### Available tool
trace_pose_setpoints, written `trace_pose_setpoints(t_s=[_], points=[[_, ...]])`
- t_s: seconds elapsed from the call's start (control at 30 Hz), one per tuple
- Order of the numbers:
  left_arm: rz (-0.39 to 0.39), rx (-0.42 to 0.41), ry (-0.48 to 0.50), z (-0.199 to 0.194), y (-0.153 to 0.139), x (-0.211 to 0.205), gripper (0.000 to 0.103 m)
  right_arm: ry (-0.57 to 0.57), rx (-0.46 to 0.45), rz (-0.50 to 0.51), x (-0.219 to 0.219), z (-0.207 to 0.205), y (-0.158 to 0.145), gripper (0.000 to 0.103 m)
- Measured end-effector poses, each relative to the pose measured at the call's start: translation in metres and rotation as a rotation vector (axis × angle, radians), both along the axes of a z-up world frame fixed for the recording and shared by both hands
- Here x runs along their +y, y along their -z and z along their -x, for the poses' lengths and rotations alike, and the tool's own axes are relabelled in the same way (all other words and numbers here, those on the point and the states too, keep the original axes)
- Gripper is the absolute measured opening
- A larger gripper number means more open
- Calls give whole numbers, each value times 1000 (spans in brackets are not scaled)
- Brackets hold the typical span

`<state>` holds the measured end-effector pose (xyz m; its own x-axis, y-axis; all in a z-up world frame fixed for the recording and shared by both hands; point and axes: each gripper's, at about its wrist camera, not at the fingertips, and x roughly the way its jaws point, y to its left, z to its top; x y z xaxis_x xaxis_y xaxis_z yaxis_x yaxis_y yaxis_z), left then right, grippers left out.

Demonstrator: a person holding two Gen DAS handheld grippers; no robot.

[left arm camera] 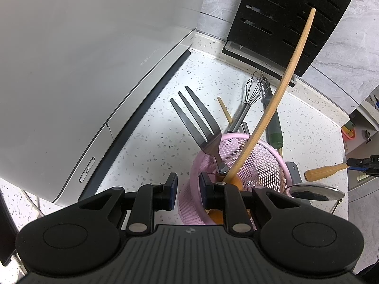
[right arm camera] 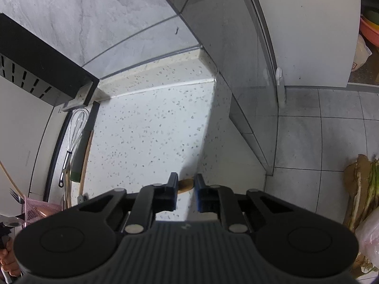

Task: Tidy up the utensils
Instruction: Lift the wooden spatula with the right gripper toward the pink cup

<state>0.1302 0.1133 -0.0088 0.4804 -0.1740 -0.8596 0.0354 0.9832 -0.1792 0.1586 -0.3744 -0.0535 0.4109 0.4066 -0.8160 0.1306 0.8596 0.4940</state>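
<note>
A speckled white surface (left arm camera: 165,127) fills mid-frame, bearing a pink mesh basket (left arm camera: 267,163) lower centre, a whisk (left arm camera: 251,94) and green-handled utensil (left arm camera: 272,127) above it, and a black knife block (left arm camera: 279,23) upper right.

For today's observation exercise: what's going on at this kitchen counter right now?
A person holding a tool in each hand is sorting utensils into a pink mesh holder. The left tool grips the holder's rim, steadying it; a large fork and a long wooden stick already stand inside. The right tool has closed on a wooden handle. A whisk lies on the counter.
</note>
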Motion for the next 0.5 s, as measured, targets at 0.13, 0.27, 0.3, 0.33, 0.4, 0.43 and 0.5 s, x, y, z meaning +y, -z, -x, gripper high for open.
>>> trace_pose_setpoints(t_s=[0.13,0.27,0.3,0.33,0.4,0.43,0.5], points=[[-4,2,4,-1,1,-2,22,-13,-39,-22,3,0,-10,5],[-5,2,5,-1,1,-3,22,-36,-81,-52,9,0,-21,3],[-4,2,5,-1,1,-3,22,-43,-93,-58,10,0,-25,3],[-4,2,5,-1,1,-3,22,-49,-107,-60,12,1,-28,2],[-4,1,5,-1,1,-3,22,-69,-143,-62,18,3,-37,2],[-4,0,5,-1,1,-3,22,-82,-167,-61,22,4,-42,1],[-5,1,5,-1,1,-3,22,-117,-221,-51,32,8,-55,1]])
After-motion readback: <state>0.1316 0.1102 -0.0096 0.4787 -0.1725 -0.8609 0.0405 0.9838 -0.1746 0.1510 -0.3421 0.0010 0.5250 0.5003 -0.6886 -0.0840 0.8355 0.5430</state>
